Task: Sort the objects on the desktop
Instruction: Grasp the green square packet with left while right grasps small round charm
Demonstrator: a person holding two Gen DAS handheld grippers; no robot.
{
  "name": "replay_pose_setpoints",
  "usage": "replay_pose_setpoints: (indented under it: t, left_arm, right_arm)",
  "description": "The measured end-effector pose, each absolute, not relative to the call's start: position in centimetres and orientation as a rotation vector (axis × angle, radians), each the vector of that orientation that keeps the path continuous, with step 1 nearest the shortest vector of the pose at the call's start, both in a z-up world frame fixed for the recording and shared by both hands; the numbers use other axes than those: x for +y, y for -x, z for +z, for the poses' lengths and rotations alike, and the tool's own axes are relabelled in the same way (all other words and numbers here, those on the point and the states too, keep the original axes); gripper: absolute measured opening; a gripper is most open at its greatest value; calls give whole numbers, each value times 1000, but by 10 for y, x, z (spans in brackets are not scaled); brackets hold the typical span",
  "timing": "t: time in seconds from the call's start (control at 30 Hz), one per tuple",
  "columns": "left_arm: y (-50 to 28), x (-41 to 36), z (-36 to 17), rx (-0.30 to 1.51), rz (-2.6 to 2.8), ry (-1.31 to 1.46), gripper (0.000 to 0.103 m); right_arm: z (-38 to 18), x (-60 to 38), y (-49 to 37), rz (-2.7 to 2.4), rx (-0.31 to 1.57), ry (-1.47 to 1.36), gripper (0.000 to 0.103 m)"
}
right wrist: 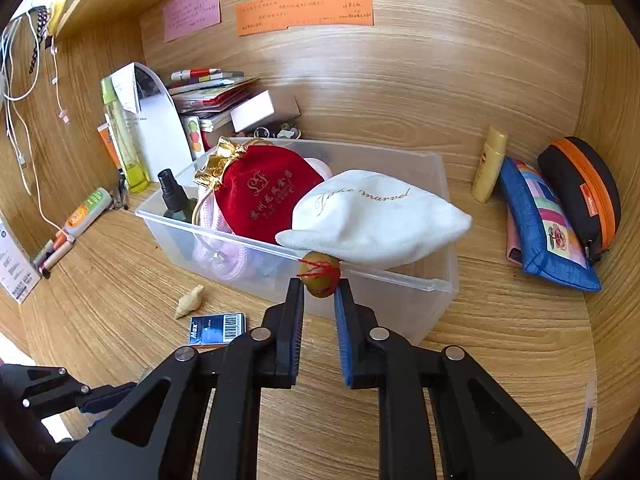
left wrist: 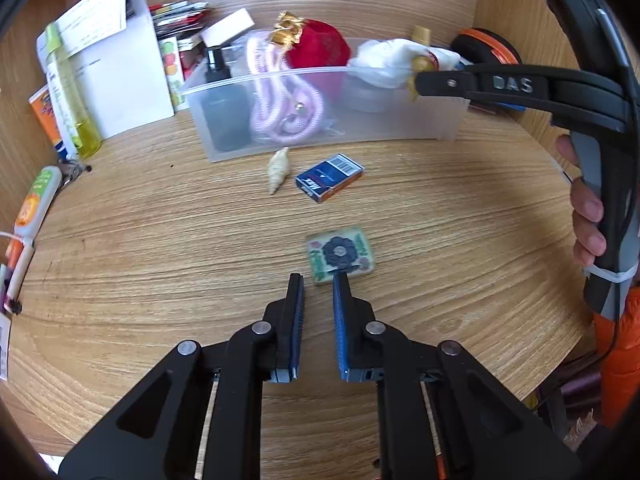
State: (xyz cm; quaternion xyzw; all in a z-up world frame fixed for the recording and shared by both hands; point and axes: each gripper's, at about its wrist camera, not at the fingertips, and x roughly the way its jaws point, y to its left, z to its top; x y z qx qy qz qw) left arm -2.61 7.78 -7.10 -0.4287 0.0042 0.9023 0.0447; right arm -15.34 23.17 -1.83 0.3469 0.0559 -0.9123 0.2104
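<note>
My right gripper (right wrist: 319,286) is shut on an olive bead (right wrist: 320,274) wound with red thread, at the front rim of the clear plastic bin (right wrist: 400,280). The bead hangs from a white pouch (right wrist: 372,216) draped over that rim, beside a red velvet pouch (right wrist: 264,192) inside the bin. In the left wrist view, my left gripper (left wrist: 317,278) is shut with nothing between its fingers, just short of a green flower tile (left wrist: 340,254) lying flat on the desk. Beyond the tile lie a blue box (left wrist: 329,177) and a shell (left wrist: 279,170).
The bin also holds a black spray bottle (right wrist: 174,196) and a pink cord (left wrist: 280,100). A blue pouch (right wrist: 548,232), an orange-trimmed black case (right wrist: 580,192) and a yellow tube (right wrist: 490,164) line the right wall. Papers, bottles and pens crowd the back left corner.
</note>
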Motion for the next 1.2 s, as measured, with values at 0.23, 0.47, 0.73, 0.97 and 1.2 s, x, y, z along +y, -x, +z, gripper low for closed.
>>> replay_pose_setpoints:
  t: [0.23,0.47,0.73,0.97,1.2]
  left_arm:
    - [22,69,-62,-20,2770,1270,13]
    - [23,72,-62,-80,2697,1288,17]
    - [35,86,-67,-60,2662,1306,38]
    - [47,94,-70,11,2715,1307,47]
    - [50,93,-71,85,2742,1285,40]
  right_arm:
    - [-7,234,146,-2515,143,-925,9]
    - [-12,224,137,-2552,276,-946,14]
    - [-12,229,137,-2573,289,-927,47]
    - [-12,223,149,-2560,282,-913,47]
    - [-14,217,151,-2574,304,-882,45]
